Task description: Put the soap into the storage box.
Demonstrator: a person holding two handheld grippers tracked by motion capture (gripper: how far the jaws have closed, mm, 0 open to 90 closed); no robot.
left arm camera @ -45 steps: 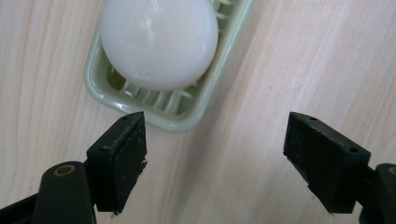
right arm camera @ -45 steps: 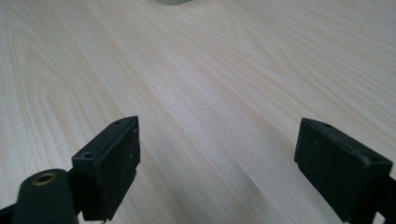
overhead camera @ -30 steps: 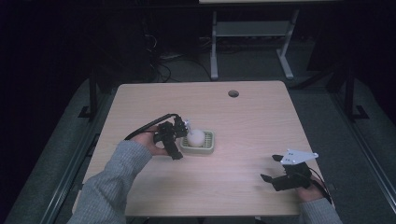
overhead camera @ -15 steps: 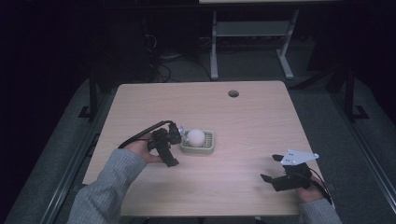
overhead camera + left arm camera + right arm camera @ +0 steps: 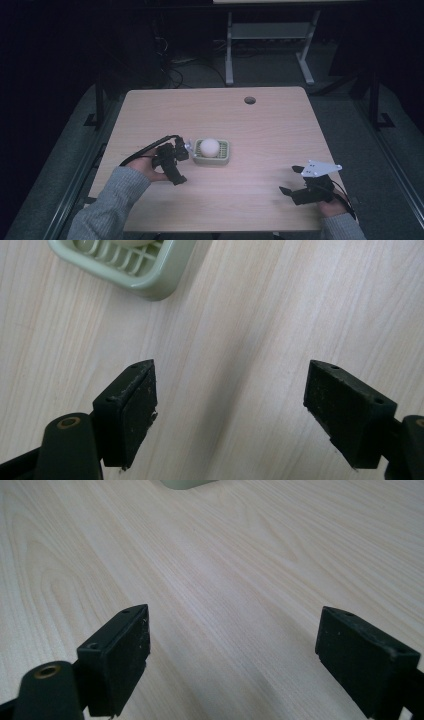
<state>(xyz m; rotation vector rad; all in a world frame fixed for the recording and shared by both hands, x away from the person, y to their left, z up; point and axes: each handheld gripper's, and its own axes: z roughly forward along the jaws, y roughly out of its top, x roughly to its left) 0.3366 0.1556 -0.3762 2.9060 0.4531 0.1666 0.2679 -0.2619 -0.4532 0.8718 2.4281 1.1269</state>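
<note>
Left claw (image 5: 186,149) sits just to the left of the soap dish, its jaws spread wide with bare wood between them in the left gripper view (image 5: 230,405); it grips nothing. Right claw (image 5: 292,181) rests near the desk's front right corner, well apart from the dish, jaws likewise wide apart and holding nothing (image 5: 232,652). By size: the pale wooden desk (image 5: 270,135) spans the high view, with a round cable hole (image 5: 250,100) near its far edge. Next comes the light green slatted soap dish (image 5: 223,155), lying left of the desk's middle, and its corner shows at the top of the left gripper view (image 5: 150,277). Smallest is the white ball (image 5: 209,147) resting in the dish
</note>
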